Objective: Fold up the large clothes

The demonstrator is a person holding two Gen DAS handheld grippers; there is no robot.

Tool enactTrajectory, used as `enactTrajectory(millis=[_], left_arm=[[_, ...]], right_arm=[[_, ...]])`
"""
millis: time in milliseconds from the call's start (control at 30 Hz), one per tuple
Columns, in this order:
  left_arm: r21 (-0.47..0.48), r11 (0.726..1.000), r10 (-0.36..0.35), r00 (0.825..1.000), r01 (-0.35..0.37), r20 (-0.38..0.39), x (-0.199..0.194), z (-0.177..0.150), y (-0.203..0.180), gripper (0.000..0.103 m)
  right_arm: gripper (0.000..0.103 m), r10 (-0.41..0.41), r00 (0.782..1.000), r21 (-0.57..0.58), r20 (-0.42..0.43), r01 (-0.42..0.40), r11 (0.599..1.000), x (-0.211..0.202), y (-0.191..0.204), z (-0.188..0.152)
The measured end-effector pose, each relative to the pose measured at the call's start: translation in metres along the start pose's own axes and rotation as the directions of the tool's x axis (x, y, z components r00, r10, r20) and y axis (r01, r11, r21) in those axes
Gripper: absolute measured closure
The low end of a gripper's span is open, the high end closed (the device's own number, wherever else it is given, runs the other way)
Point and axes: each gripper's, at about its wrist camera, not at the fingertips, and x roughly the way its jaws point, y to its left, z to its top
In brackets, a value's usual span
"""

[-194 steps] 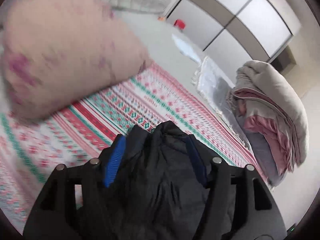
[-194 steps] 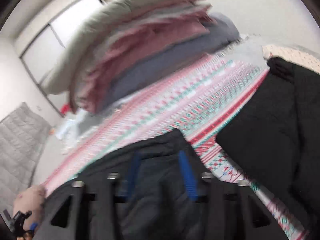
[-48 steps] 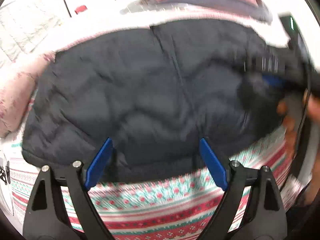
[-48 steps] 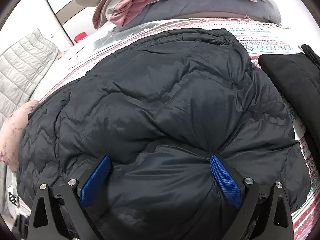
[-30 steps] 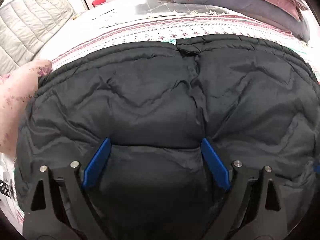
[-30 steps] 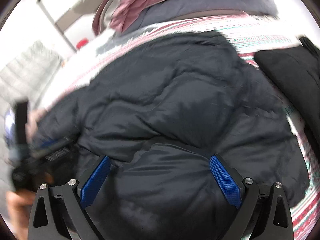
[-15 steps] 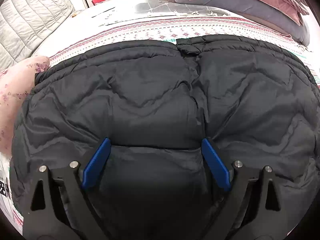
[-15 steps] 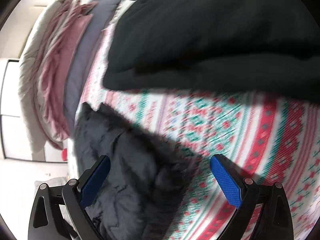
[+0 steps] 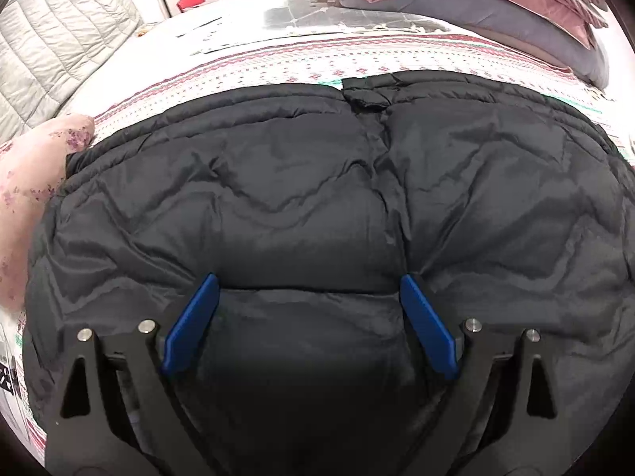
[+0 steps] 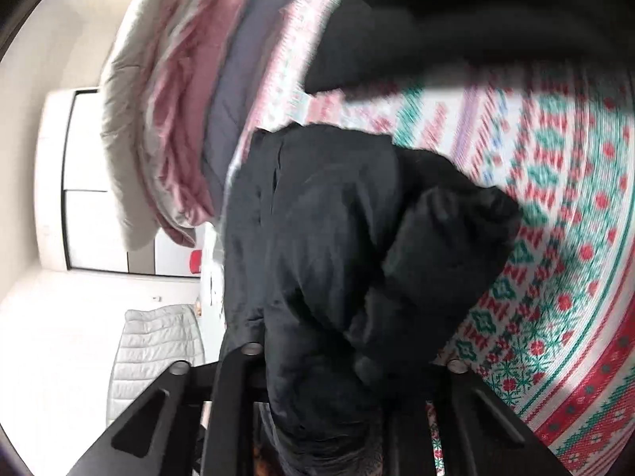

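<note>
My left side: jacket [image 9: 317,198] covers most of the bed [image 9: 278,55] ahead. A bare strip of bedspread lies beyond its far edge. Pillow [image 9: 27,198] blocks the left edge; bedding stack [image 9: 496,4] blocks the far right. My right side: open bedspread to the right, dark garment [image 10: 436,20] bounding it beyond.

From my right wrist view, the right gripper [image 10: 337,388] has its pads buried under a bunch of the black jacket [image 10: 317,238], so I can't see them. The patterned bedspread [image 10: 555,198] and the folded bedding stack [image 10: 178,99] smear with blur. In my left wrist view the jacket's lower part runs off the frame.
</note>
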Motion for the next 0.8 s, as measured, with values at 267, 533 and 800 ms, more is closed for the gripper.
enactTrajectory(millis=[267,533,800], left_arm=[[0.061,0.991,-0.122,0.992,0.120,0.020,-0.061,-0.040,0.010,0.011],[0.073,0.982,-0.178,0.983,0.175,0.041,-0.111,-0.091,0.059,0.011],[-0.245,0.953,-0.172,0.984,0.179,0.050,-0.089,-0.100,0.174,0.013]], right_arm=[[0.089,-0.052,0.972,-0.257,0.229,0.112,0.960,-0.047,0.045,-0.002],[0.089,0.006,0.946,-0.398,0.325,0.131,0.908,-0.070,0.080,-0.014],[0.089,0.103,0.930,-0.634,0.353,0.156,0.758,-0.070,0.132,-0.058]])
